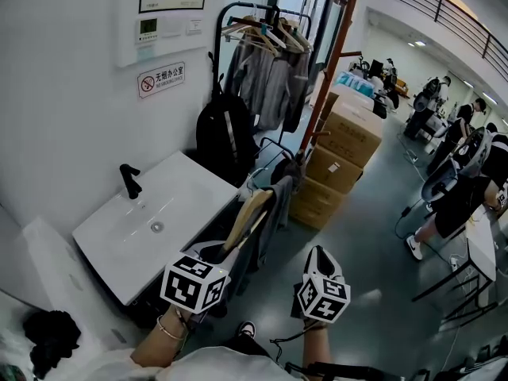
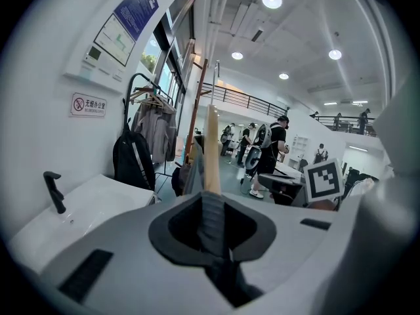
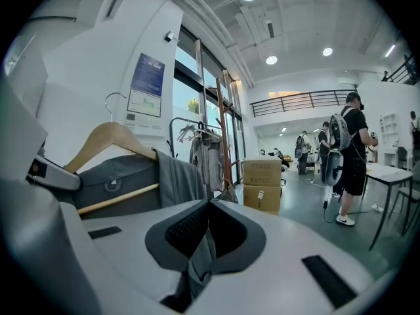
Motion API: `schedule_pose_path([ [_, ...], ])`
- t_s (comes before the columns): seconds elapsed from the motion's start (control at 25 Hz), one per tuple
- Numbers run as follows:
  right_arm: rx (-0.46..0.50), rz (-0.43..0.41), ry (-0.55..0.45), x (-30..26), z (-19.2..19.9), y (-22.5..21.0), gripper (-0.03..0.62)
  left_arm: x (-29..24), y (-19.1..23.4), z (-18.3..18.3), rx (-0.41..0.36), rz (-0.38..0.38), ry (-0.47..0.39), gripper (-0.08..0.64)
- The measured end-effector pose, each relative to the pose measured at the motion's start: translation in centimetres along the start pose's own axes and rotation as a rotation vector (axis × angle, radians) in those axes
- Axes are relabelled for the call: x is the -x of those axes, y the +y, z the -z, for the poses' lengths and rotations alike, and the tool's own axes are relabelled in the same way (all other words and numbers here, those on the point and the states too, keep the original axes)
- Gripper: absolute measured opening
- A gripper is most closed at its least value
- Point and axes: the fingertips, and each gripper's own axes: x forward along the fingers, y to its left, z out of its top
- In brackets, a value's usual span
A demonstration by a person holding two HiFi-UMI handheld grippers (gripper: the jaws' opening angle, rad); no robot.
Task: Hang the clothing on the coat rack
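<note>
**Hanger and garment held in both grippers, short of the rack**

My left gripper [image 2: 210,205] is clamped on one end of the light wooden hanger [image 2: 212,146], whose arm rises straight up out of the closed jaws. My right gripper [image 3: 209,218] is pinched on a fold of the grey garment [image 3: 131,176], with the cloth running down between its pads. The garment is draped over the hanger and hangs below its wooden crossbar.

From the head view, the two grippers sit side by side low in front of me. The hanger and its garment are raised just past them, beside the right edge of the white rectangular sink [image 1: 182,197]. The black metal coat rack [image 1: 252,5] stands well beyond, against the wall. It carries other grey clothes on hangers, with a black backpack [image 1: 225,137] at its foot and stacked brown cardboard boxes [image 1: 349,137] to its right.
</note>
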Motion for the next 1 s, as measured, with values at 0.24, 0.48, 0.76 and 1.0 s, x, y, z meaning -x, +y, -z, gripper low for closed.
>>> schedule_pose_path([
  [0.24, -0.002, -0.013, 0.008, -3.7, -0.1, -0.9, 0.023, -2.4, 2.0, -1.0, 0.014, -0.032, -0.005, 0.043],
  [0.48, -0.009, -0.048, 0.007, -8.2, -1.2, -1.7, 0.023, -5.5, 3.9, -2.8, 0.037, -0.068, -0.011, 0.043],
  [0.76, -0.009, -0.075, 0.018, -13.3, -2.4, -3.3, 0.023, -9.1, 5.7, -5.1, 0.053, -0.117, -0.018, 0.043],
  [1.0, -0.008, -0.091, 0.023, -16.8, -3.3, -4.7, 0.023, -12.0, 6.7, -6.6, 0.093, -0.135, -0.038, 0.043],
])
